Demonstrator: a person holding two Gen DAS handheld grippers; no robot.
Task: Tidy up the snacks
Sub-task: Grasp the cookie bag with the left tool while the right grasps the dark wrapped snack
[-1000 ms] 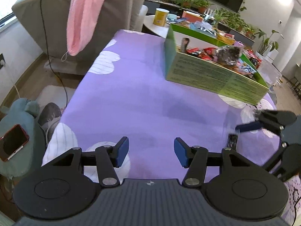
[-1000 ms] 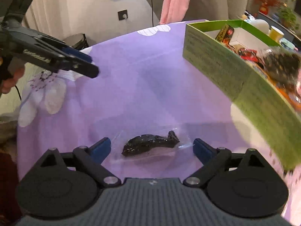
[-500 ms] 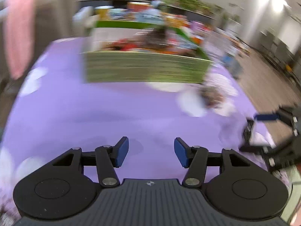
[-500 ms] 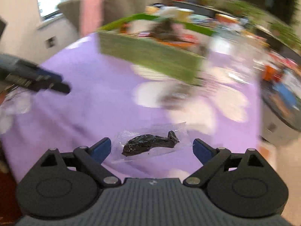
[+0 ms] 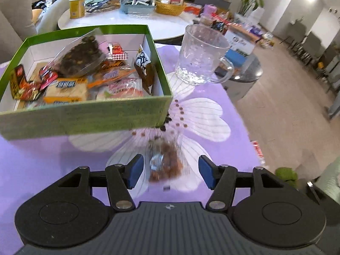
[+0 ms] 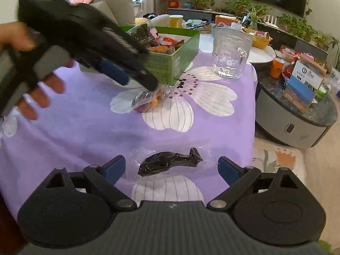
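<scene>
A green box full of snack packets stands on the purple flowered cloth; it also shows in the right wrist view. A clear bag of orange-brown snacks lies on the cloth between the open fingers of my left gripper, untouched by the pads. In the right wrist view the left gripper hangs over that bag. My right gripper is open around a clear packet with a dark snack lying near the table's front edge.
A glass mug stands right of the box, and shows in the right wrist view. A white round table with clutter is behind. A low dark round table with boxes stands to the right.
My left gripper swung right across the table, from bare cloth to the orange-brown snack bag by the box corner. My right gripper turned with the dark packet staying between its open fingers.
</scene>
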